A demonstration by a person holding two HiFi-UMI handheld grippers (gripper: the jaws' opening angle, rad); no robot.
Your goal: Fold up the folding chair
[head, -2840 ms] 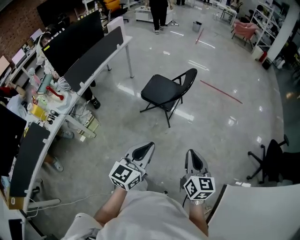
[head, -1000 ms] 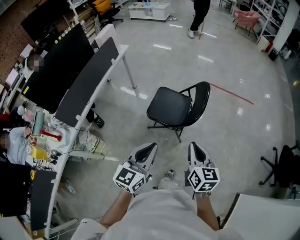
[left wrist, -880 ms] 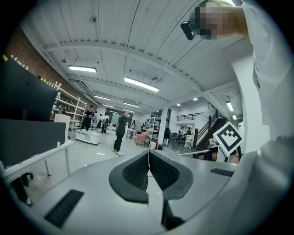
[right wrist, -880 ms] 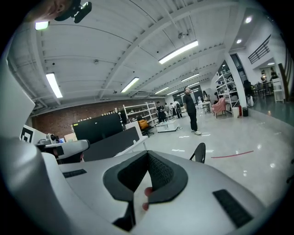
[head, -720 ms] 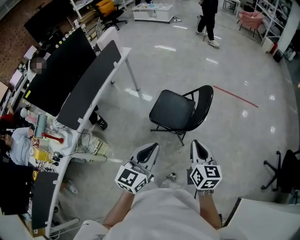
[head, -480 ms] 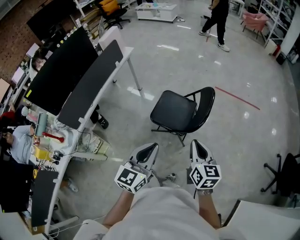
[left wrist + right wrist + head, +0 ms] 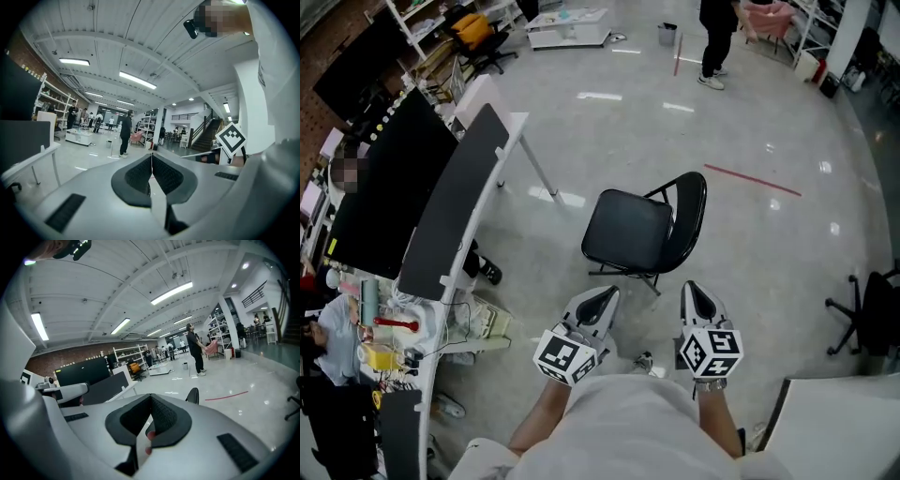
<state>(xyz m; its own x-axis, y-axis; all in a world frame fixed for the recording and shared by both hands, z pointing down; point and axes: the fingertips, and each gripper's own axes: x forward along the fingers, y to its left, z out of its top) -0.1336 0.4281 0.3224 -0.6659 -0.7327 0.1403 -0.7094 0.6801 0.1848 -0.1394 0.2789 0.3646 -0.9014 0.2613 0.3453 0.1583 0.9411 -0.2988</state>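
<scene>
The folding chair (image 7: 642,230) stands unfolded on the grey floor (image 7: 769,253). Its black seat (image 7: 626,232) lies flat and its rounded backrest (image 7: 690,217) rises on the side away from the long white worktop (image 7: 512,131). The chair sits between that worktop's near edge and a red tape line (image 7: 752,181) on the floor, apart from both. Thin dark legs (image 7: 619,273) show beneath the seat's near edge.

Both grippers hang low in the head view, just short of the chair and touching nothing. The left gripper (image 7: 602,294) points toward the seat's near corner. The right gripper (image 7: 693,291) points toward the floor beside the backrest. Each carries its cube with square markers, left (image 7: 563,356) and right (image 7: 711,352), close to the person's white shirt (image 7: 623,431).

In the left gripper view, the left gripper (image 7: 151,157) has its dark fingers (image 7: 136,176) pressed together with nothing between them. In the right gripper view, the right gripper (image 7: 151,399) likewise has its fingers (image 7: 165,416) closed on each other and empty. The top of the chair's backrest (image 7: 192,395) peeks up just past them.

A black partition (image 7: 450,202) runs along the worktop, and small clutter lies at its far left end. A person (image 7: 717,37) in dark clothes stands at the far side of the floor. A black office chair (image 7: 864,314) sits at the right edge of the head view.
</scene>
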